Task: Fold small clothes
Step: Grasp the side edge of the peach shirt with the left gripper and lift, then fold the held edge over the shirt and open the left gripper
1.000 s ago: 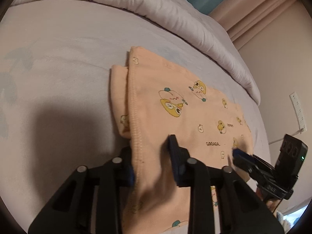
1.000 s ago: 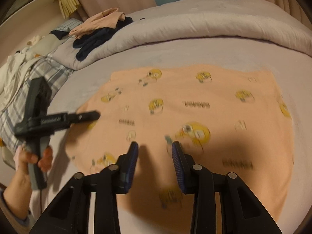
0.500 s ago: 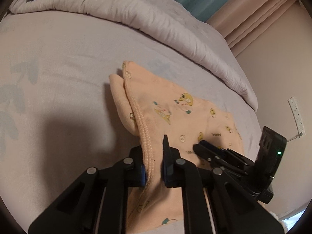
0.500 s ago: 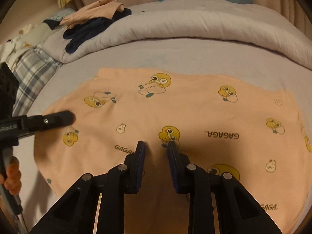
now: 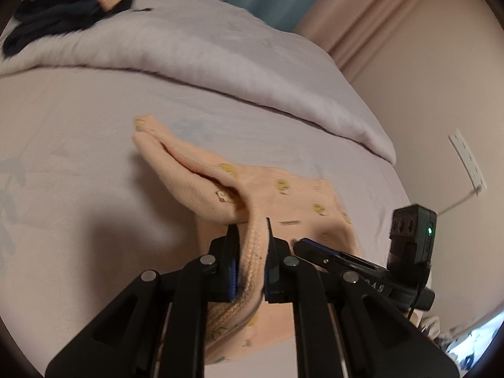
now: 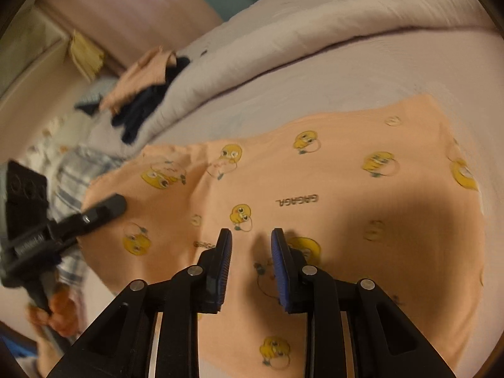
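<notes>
My left claw [image 5: 250, 252] was clamped on the ribbed, stitched hem of the peach garment [image 5: 283, 198], its two blue-padded fingers having just drawn in until the doubled edge was pinched between them. My right claw [image 6: 251, 252] had likewise just narrowed, yet a gap remained between its two ridged pads, and I could not tell whether any cloth was caught there; it hung low over the garment's middle.

The garment was soft knit cotton, printed with yellow cartoon ducks and small dark lettering, and it lay on the bed [image 5: 78, 126]. On the hem side it rose from the sheet in a folded ridge towards my left claw; the rest lay flat.

Beyond the garment ran one thick, pale, puffy duvet [image 5: 195, 53], rolled along the far side of the bed. On the duvet sat a small heap of dark and peach clothes [image 6: 148, 94].

Only the left view showed the lifted hem and a white wall socket [image 5: 467, 160]. Only the right view showed checked fabric [image 6: 72, 173] left of the garment, and my hand [image 6: 60, 315] gripping the left handle.
</notes>
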### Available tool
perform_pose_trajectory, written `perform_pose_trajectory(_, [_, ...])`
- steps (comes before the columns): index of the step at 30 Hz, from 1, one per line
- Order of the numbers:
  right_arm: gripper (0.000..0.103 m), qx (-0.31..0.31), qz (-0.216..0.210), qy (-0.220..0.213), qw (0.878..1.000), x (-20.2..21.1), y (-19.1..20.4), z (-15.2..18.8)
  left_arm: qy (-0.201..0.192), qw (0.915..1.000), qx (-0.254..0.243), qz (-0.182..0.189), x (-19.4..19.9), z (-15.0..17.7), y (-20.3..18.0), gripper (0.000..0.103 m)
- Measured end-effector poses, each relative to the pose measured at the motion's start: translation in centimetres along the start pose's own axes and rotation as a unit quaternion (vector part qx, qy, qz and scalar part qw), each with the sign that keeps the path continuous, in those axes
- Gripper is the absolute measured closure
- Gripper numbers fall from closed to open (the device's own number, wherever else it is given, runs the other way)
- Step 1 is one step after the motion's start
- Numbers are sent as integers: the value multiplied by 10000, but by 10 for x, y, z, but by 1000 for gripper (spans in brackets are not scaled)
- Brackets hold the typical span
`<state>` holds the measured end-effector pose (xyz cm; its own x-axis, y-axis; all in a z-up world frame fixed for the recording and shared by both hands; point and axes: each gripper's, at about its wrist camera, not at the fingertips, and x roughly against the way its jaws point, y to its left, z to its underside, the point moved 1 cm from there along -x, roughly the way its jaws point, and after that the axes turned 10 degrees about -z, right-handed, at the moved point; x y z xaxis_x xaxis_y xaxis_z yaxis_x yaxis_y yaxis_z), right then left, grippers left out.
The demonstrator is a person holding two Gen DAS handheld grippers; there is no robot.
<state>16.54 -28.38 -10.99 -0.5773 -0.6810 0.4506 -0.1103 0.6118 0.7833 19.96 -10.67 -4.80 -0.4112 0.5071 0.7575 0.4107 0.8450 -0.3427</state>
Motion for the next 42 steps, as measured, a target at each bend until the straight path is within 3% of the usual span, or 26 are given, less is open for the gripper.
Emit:
perform_pose_trajectory(6, [58,-1054,-993,-424,9886,24,-34,-5,79,9974,-712,21,-14,7,-58,93])
perform_pose_trajectory(8, [51,-1384,-1311,-564,9800,28,-44,-6,158,9959,-887,18,-24,11,-73,93])
perform_pose_trajectory(11, [49,-1952,-1992,-807,9569,33,-64,-5,339,9932,-1112,-7,-42,20,-92,93])
perform_pose_trajectory(15, [44,-2206,-2212,-833,9463,36,-74,-9,613,9877,-1434,-55,-69,36,-115,91])
perform_pose_trajectory(19, [43,-2085,-1885,-616,9577,34,-71,-12,977,9855,-1373,194,-90,44,-122,78])
perform_pose_trajectory(23, [43,-1890,-1559,-475,9684,33,-68,-13,1059,9847,-1305,457,-88,47,-121,75])
perform_pose_trajectory(29, [46,-1427,-804,-322,9860,25,-62,-21,821,9865,-1172,792,-49,59,-101,72])
perform_pose_trajectory(31, [53,-1172,-412,-272,9919,22,-58,-21,685,9891,-1030,798,-35,63,-86,65])
perform_pose_trajectory(35, [83,-582,453,-287,9969,16,-54,-20,570,9946,-748,437,-24,70,-53,64])
perform_pose_trajectory(37, [91,-240,774,-316,9962,15,-47,-22,609,9960,-574,325,-24,73,-41,64])
perform_pose_trajectory(42, [92,372,964,-669,9924,42,-28,-34,611,9970,-437,191,-28,74,-27,64])
